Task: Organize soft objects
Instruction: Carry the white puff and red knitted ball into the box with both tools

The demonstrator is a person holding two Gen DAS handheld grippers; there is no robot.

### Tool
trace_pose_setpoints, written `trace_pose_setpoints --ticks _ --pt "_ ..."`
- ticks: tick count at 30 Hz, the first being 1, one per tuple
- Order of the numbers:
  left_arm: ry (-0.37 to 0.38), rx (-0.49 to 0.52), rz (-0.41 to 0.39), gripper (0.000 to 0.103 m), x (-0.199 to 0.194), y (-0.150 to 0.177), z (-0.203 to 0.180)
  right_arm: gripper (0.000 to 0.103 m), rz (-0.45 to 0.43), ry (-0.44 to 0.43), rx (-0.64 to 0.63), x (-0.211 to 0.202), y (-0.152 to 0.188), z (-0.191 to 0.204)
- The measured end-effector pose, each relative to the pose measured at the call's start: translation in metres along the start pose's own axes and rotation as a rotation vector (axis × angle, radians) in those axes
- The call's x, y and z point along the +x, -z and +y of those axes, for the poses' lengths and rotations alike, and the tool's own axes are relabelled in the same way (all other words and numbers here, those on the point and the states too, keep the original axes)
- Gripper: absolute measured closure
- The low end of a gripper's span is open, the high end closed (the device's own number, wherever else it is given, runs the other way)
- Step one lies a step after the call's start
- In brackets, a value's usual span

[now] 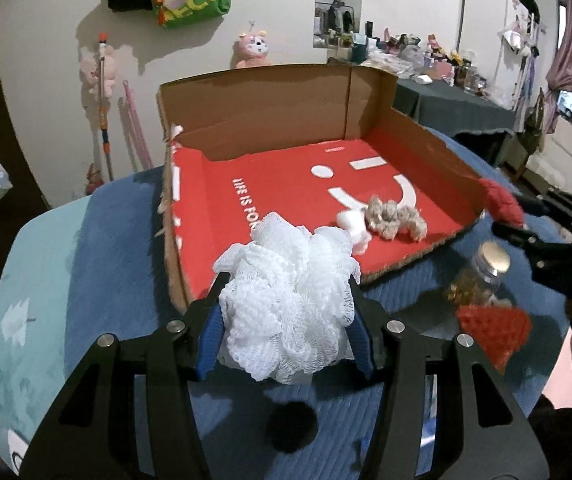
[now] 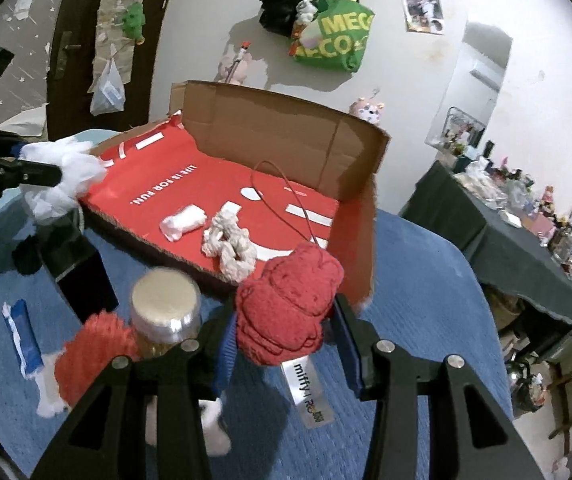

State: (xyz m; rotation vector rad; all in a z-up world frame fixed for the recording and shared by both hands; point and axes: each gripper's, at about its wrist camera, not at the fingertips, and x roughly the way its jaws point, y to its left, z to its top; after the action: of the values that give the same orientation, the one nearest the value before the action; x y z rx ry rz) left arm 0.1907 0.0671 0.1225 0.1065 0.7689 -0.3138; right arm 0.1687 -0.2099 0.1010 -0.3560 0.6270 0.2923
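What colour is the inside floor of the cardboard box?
Red with white lettering and a smiley design on the box floor; clearest in the left wrist view.

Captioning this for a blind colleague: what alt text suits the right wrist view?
The right gripper clamps a red plush toy near a red-lined cardboard box already holding a white roll and beige scrunchie.

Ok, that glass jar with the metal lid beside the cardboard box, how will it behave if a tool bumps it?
The glass jar with the silver metal lid stands upright and narrow on a soft blue blanket, so it probably tips easily. Round, it would likely roll. It looks filled, so it is likely heavy for its size, and breakable.
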Motion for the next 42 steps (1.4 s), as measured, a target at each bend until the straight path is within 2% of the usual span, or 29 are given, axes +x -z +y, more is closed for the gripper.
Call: trace_pose_setpoints --ticks 6,13,18,24,30,35,42 --pt "0.050 -0.006 -0.004 0.052 0.017 -0.029 -0.001 0.056 0.038 -0.105 0.038 0.024 -0.027 -0.008" --pt "0.054 -0.002 -0.011 0.052 0.046 -0.068 -0.005 0.056 0.102 -0.218 0.101 0.063 -0.067 -0.015" --pt "0.050 0.002 0.022 0.052 0.082 -0.091 -0.009 0.056 0.169 -0.266 0.141 0.099 -0.095 -0.017" --pt "0.019 -0.018 0.099 0.052 0.132 -0.111 -0.006 0.056 0.275 -0.237 0.147 0.146 -0.116 -0.015" --pt "0.002 -0.039 0.138 0.052 0.161 -0.116 0.000 0.056 0.382 -0.205 0.149 0.188 -0.123 -0.016" --pt "-0.016 -0.044 0.147 0.052 0.174 -0.116 0.002 0.056 0.422 -0.164 0.154 0.208 -0.124 -0.021" --pt "-0.016 -0.023 0.140 0.048 0.175 -0.116 0.004 0.055 0.443 -0.159 0.169 0.217 -0.122 -0.028"
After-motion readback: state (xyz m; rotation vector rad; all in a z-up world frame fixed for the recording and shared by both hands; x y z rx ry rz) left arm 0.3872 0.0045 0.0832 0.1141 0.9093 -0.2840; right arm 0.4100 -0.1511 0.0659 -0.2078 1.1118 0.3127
